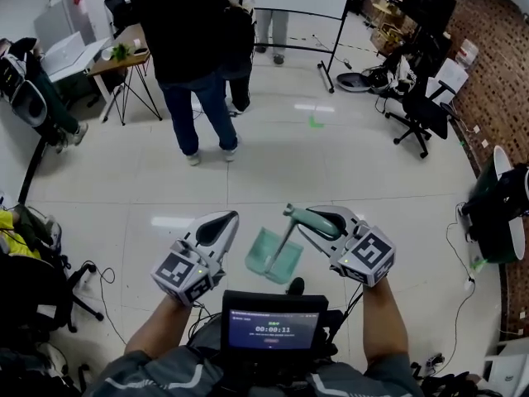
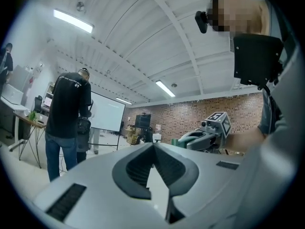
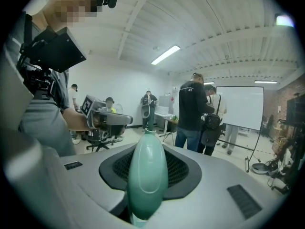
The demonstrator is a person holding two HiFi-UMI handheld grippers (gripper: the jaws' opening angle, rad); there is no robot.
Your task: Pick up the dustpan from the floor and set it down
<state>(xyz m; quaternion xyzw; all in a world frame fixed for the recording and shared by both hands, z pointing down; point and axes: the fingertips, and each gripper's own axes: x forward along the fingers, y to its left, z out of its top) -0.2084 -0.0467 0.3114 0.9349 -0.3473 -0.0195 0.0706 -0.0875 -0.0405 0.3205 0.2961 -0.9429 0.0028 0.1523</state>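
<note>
Gripping dustpan [image 1: 269,260] handle [image 3: 147,175] in right tool [image 1: 318,223], jaws part-closed on it; left tool [image 1: 221,223] shut, empty. Holding dustpan seemingly clear of floor [image 1: 347,164], between tools. Lower slowly, keep grip firm to stop swing, land front edge flat before opening.

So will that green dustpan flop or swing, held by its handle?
Probably stiff: the dustpan holds its shape hanging from the right gripper. Likely light, looking like thin plastic. Gripped only at the handle, it may swing.
</note>
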